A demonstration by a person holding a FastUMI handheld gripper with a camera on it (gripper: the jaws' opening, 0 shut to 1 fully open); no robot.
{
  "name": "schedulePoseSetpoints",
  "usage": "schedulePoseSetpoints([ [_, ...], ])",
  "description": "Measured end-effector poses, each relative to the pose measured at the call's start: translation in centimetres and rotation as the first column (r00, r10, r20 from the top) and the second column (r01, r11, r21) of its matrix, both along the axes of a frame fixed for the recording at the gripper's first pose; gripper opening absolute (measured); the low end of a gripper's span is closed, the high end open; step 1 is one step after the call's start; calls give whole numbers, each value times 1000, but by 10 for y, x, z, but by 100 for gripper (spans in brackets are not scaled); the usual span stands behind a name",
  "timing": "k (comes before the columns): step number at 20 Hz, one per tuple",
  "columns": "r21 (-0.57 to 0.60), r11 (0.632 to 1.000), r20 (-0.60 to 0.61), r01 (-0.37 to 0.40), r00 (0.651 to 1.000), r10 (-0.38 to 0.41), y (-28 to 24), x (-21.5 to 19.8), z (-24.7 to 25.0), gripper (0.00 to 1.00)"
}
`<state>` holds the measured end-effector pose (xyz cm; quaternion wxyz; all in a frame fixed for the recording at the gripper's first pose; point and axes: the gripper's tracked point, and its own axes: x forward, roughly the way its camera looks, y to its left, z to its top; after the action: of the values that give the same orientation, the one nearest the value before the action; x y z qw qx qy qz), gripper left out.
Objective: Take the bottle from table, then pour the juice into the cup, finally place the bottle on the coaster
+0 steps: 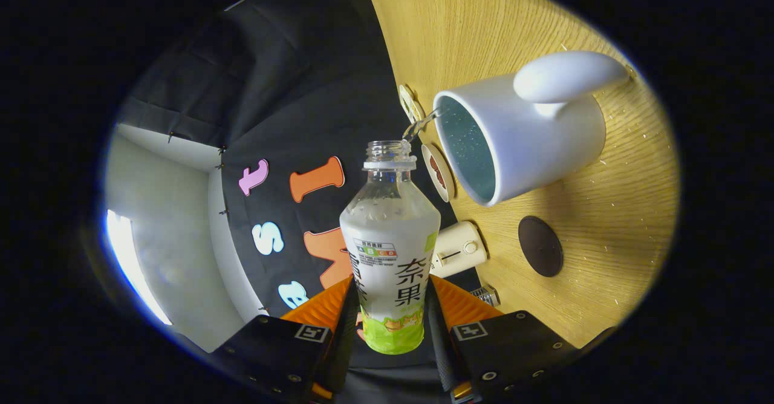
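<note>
My gripper [392,319] is shut on a clear uncapped bottle [390,241] with a white and green label, held between the fingers and tipped hard over, so the wooden table [604,222] looks like a wall beside it. A thin stream of clear liquid [418,127] runs from the bottle's open mouth to the rim of a white cup [532,144] with a blue speckled inside and a thick white handle. A dark round coaster [540,246] lies on the table close to the cup's base.
A small cream-coloured appliance with a dial [461,250] stands by the table's back edge. Two round patterned coasters [438,172] [411,103] lie near the cup's mouth. A small metal cap-like thing [485,295] lies near the right finger.
</note>
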<state>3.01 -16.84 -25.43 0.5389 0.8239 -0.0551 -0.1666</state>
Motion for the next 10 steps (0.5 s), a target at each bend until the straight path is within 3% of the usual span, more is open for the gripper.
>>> schedulePoseSetpoints([
  [10,34,999,18,9,1000,-9,5,3,3,59],
])
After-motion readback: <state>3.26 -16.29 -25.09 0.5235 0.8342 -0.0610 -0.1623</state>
